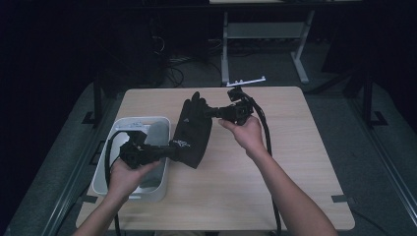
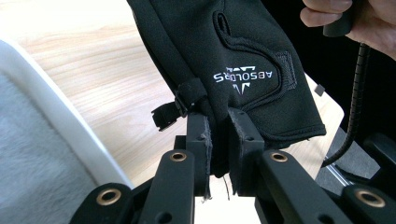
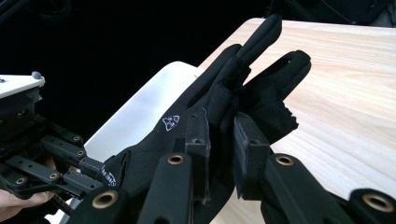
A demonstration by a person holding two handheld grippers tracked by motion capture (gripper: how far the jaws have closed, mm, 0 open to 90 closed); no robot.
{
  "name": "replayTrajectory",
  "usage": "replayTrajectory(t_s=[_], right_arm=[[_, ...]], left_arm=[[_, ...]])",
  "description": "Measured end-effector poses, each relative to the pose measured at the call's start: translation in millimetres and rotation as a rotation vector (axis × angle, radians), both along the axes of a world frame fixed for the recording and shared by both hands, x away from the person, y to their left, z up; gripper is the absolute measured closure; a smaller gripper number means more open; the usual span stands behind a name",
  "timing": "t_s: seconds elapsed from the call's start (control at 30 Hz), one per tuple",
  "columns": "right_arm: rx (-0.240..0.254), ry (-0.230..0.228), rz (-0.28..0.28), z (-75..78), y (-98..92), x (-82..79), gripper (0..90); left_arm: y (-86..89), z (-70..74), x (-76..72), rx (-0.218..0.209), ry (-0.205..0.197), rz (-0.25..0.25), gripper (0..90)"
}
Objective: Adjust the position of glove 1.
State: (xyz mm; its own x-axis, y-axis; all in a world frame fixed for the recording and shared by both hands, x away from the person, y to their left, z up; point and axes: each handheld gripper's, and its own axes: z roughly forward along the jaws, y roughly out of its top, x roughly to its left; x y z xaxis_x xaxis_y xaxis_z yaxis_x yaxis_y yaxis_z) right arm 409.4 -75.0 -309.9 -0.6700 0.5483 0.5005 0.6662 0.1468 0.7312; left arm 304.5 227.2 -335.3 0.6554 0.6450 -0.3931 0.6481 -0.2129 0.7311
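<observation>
A black glove (image 1: 194,129) with white lettering hangs stretched between both grippers above the wooden table (image 1: 295,147). My left gripper (image 1: 173,150) is shut on the glove's cuff edge (image 2: 261,116), near the strap and buckle (image 2: 177,107). My right gripper (image 1: 209,112) is shut on the glove (image 3: 224,112) at its finger end, with the glove's fingers (image 3: 266,51) sticking out past the jaws. In the right gripper view the left gripper (image 3: 42,154) shows at the lower left, holding the other end.
A white rectangular bin (image 1: 113,162) stands at the table's left, with something pale grey (image 2: 32,158) inside. A white table frame (image 1: 265,34) and cables lie on the dark floor behind. Each gripper trails a black cable (image 1: 268,137).
</observation>
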Motion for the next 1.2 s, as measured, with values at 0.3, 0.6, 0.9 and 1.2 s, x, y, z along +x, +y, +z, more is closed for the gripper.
replayTrajectory(t_s=[0.3,0.6,0.9,1.2], right_arm=[[0.014,-0.005,0.025,4.7,16.4,4.1,77.9],[0.038,0.002,0.045,5.6,38.2,8.1,77.9],[0.049,0.008,0.076,3.6,59.3,11.3,77.9],[0.058,0.024,0.096,-2.5,78.1,15.0,77.9]], left_arm=[[15.5,2.5,-3.5,-0.002,-0.009,0.028,80.1],[34.6,5.3,-7.1,0.002,-0.009,0.062,80.1],[54.5,4.3,-12.0,0.008,-0.011,0.088,80.1],[68.4,-0.6,-14.0,0.007,-0.001,0.118,80.1]])
